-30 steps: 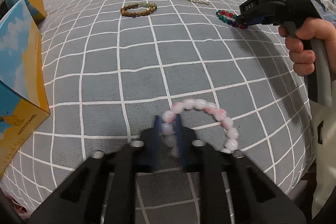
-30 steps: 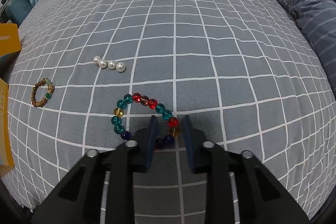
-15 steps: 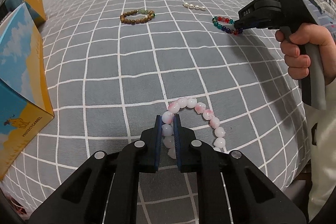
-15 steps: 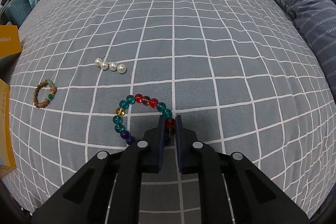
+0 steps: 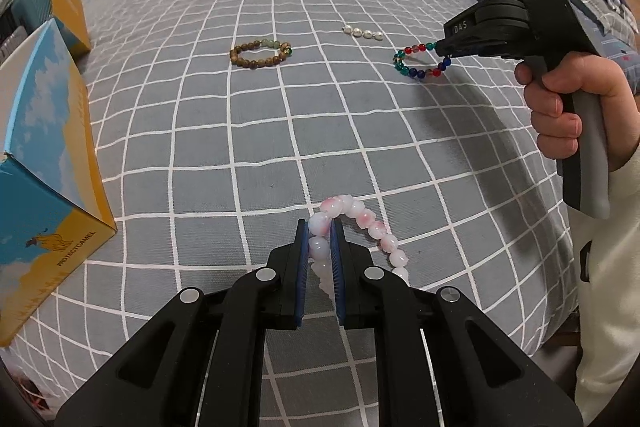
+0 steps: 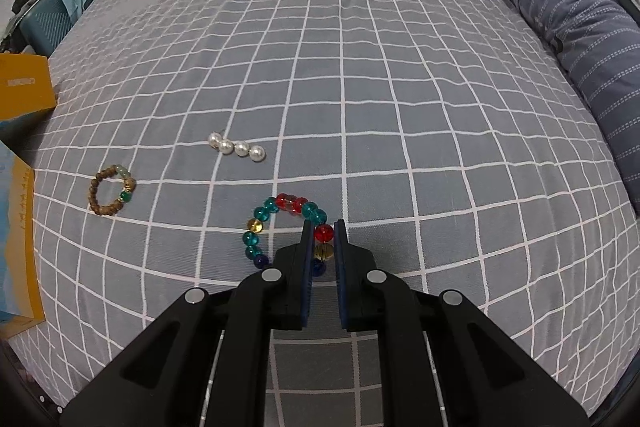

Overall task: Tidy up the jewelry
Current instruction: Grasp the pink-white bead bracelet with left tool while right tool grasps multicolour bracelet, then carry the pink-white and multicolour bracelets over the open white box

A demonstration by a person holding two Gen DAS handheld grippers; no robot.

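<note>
1. Left wrist view: the pink-white bracelet (image 5: 362, 231) is pinched by the left gripper (image 5: 320, 227) above the checked bedsheet (image 5: 240, 131).
2. The multicolour bracelet (image 6: 276, 227) is clamped by the right gripper (image 6: 323, 233) (by its red bead).
3. The wooden bracelet (image 6: 112, 189) and pearl strand (image 6: 236, 147) lie apart on the sheet, near the box (image 5: 44, 163).

- The blue and yellow cardboard box (image 5: 44, 163) at the left edge of the left wrist view bears the word "PROTECTCAMEL" in dark capitals, running slantwise up its yellow lower face, just beside a small dark camel emblem (image 5: 42, 239).
- The black plastic body of the right claw (image 5: 442, 53), seen from the left wrist view, carries the pale letters "DAS" on its side face (image 5: 461, 27).
- The orange cardboard box (image 6: 24, 87) at the left edge of the right wrist view has a short pale printed word on its face, too blurred to read.
</note>
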